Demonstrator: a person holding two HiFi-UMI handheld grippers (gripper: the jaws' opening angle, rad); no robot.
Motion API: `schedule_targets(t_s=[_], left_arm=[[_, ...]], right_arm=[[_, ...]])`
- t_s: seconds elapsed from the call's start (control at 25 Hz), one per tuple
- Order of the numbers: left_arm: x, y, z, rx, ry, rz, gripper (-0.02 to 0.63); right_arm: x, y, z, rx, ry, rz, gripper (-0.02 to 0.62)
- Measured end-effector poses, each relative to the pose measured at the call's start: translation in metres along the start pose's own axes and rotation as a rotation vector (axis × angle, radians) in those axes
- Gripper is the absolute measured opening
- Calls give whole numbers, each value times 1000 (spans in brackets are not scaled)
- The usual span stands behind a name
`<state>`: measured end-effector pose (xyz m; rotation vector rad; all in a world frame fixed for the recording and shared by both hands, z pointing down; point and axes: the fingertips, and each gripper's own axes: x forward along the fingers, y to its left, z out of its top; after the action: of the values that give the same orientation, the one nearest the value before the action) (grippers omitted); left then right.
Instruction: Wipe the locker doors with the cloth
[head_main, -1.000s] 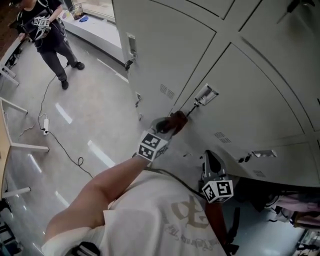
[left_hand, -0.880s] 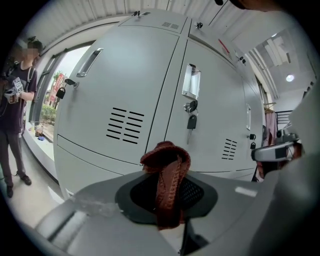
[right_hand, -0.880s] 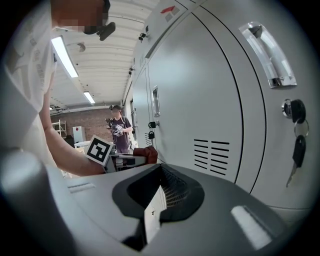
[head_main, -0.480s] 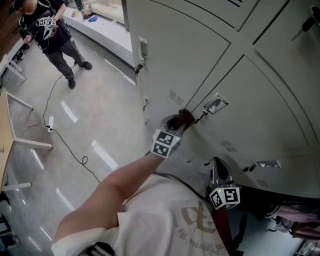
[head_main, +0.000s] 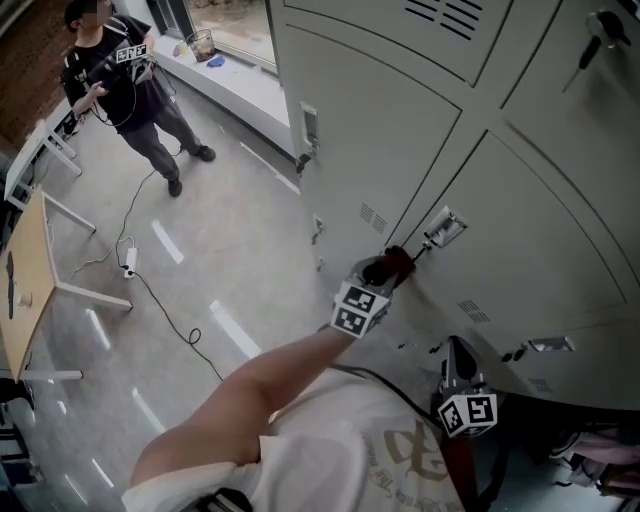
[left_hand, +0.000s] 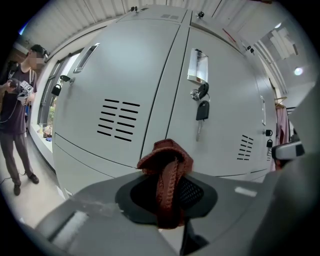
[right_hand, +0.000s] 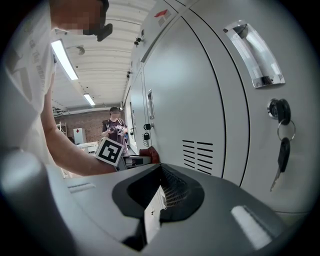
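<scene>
The left gripper (left_hand: 167, 197) is clamped on the red-brown cloth (left_hand: 166, 170). The cloth is a bunched strip lying along the jaws, its folded end pointing at the locker doors (left_hand: 115, 75) and seemingly touching near their seam. This close view shows a black-headed key (left_hand: 201, 114) hanging up and right of the cloth. The right gripper (right_hand: 155, 200) is beside the lockers, jaws slightly parted, holding nothing.
</scene>
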<state>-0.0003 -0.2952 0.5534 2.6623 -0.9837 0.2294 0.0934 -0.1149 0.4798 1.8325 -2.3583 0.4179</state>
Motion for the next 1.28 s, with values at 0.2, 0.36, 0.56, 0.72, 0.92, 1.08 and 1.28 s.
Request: schedule_targets(t_s=[0.2, 0.36, 0.56, 0.72, 0.92, 1.08, 1.28], left_arm=[[3, -23, -6, 14, 21, -37, 78], [2, -41, -10, 19, 36, -61, 78], [0, -44, -4, 25, 40, -61, 78], [5, -71, -13, 40, 58, -108, 80], [10, -109, -21, 39, 68, -163, 80], [15, -135, -28, 52, 80, -205, 81], [20, -166, -37, 73, 101, -255, 81]], right_arm=[[-10, -8, 4, -8, -11, -8, 8], [-23, -17, 0, 12, -29, -23, 8], [-19, -20, 4, -18, -54, -6, 8], [-32, -26, 4, -21, -56, -24, 8], [-47, -39, 2, -9, -66, -44, 8], [-57, -48, 2, -5, -76, -51, 8], [-72, -56, 2, -4, -86, -59, 8]])
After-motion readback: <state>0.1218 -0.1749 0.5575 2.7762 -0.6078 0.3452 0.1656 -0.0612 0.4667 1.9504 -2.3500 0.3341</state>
